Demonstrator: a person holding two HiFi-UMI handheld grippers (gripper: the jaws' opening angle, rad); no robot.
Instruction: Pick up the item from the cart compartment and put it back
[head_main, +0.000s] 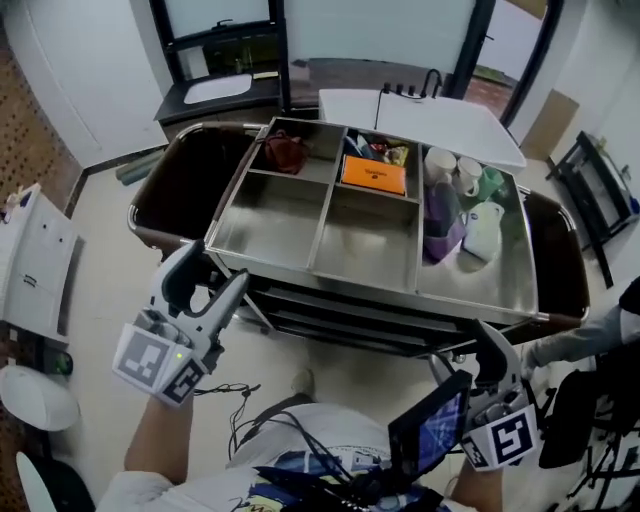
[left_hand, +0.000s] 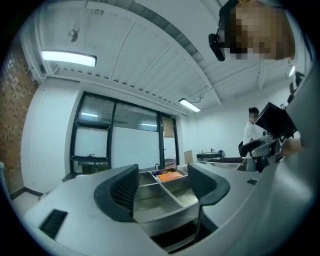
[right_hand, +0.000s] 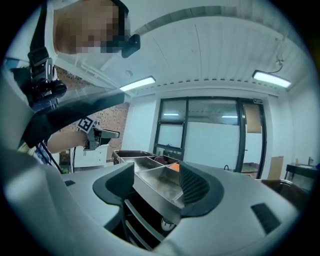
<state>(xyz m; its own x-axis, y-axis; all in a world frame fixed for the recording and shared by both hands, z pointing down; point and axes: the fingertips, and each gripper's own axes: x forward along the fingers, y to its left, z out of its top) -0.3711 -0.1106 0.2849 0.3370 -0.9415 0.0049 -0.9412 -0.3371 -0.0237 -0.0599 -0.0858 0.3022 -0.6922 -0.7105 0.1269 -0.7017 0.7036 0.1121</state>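
A steel cart top (head_main: 365, 262) with several compartments stands in front of me. Its back compartments hold a dark red item (head_main: 285, 152) and an orange box (head_main: 373, 175). The right compartment holds white cups (head_main: 452, 168), a purple bottle (head_main: 440, 215) and a white jug (head_main: 484, 230). The two front compartments at left and middle look bare. My left gripper (head_main: 208, 283) hovers before the cart's front left corner, open and empty (left_hand: 162, 187). My right gripper (head_main: 478, 362) sits low at the front right, open too, nothing between its jaws (right_hand: 156, 186). The orange box (left_hand: 167, 176) shows beyond the left jaws.
A white board (head_main: 420, 118) lies behind the cart. Dark brown bins (head_main: 185, 185) flank the cart's ends. A white cabinet (head_main: 35, 265) stands at left, a black rack (head_main: 600, 190) at right, a black shelf (head_main: 225, 60) at the back. A person (left_hand: 251, 125) stands far right.
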